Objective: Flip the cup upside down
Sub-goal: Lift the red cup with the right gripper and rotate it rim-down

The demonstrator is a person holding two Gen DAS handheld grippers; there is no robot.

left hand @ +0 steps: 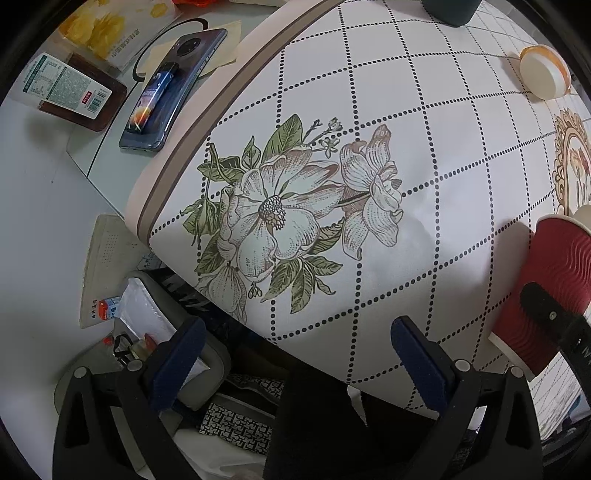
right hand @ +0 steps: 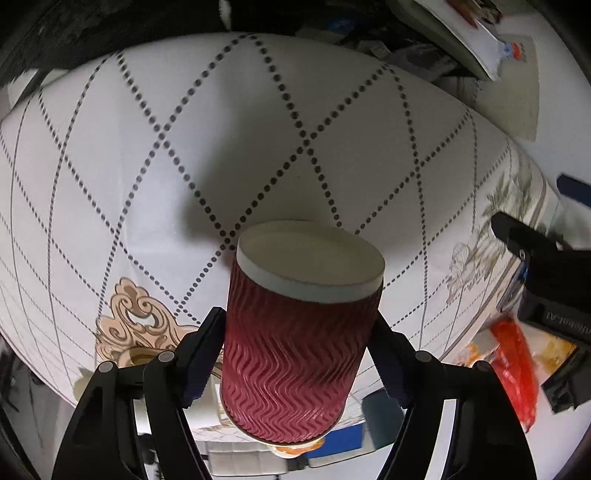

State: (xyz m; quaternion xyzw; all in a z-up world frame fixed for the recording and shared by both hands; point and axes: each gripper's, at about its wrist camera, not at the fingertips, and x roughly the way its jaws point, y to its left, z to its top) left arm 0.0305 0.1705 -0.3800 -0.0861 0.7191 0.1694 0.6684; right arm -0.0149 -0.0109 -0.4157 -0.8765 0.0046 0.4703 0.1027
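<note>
A red ribbed paper cup [right hand: 295, 350] with a white base sits between the fingers of my right gripper [right hand: 299, 354], which is shut on its sides. The cup is held above the patterned tablecloth [right hand: 147, 155], its white flat end pointing away from the camera. In the left wrist view the same cup [left hand: 554, 280] shows at the right edge with a black finger [left hand: 546, 314] of the right gripper across it. My left gripper [left hand: 306, 350] is open and empty, over the near edge of the table.
An orange and white paper cup [left hand: 545, 72] lies on its side at the far right of the cloth. A dark cup [left hand: 450, 11] stands at the far edge. A phone [left hand: 173, 88] and a brown box [left hand: 74, 92] lie on the side surface to the left.
</note>
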